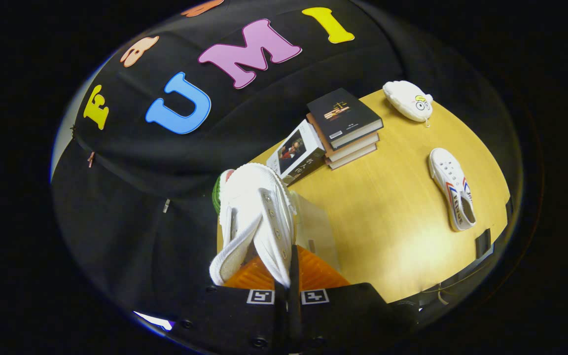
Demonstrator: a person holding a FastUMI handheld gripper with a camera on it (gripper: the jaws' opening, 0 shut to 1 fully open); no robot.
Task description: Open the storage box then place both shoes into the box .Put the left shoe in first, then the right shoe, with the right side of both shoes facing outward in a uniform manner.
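The jaws point(288, 291) are pressed together on the collar edge of a white canvas shoe point(254, 217), which hangs lifted in front of them, toe pointing away and sole turned to the left, where a green and red tread edge shows. Directly beneath the held shoe sits the storage box point(313, 231), a clear-walled container with an orange ribbed part point(308, 276) just ahead of the fingers; whether that part is the lid or the base cannot be told, and the inside of the box is hidden by the shoe.

The box stands near the left edge of the wooden surface point(392, 197). To its right lies a broad bare stretch of wood, open up to the second shoe point(454, 190), which lies on its side well apart from the box, close to the right edge of the surface, its striped side facing up. Beyond the box, a stack of books point(345, 128) rests near the far edge, with a slanted book point(296, 155) propped against it. A white plush toy point(407, 101) sits at the far right corner.
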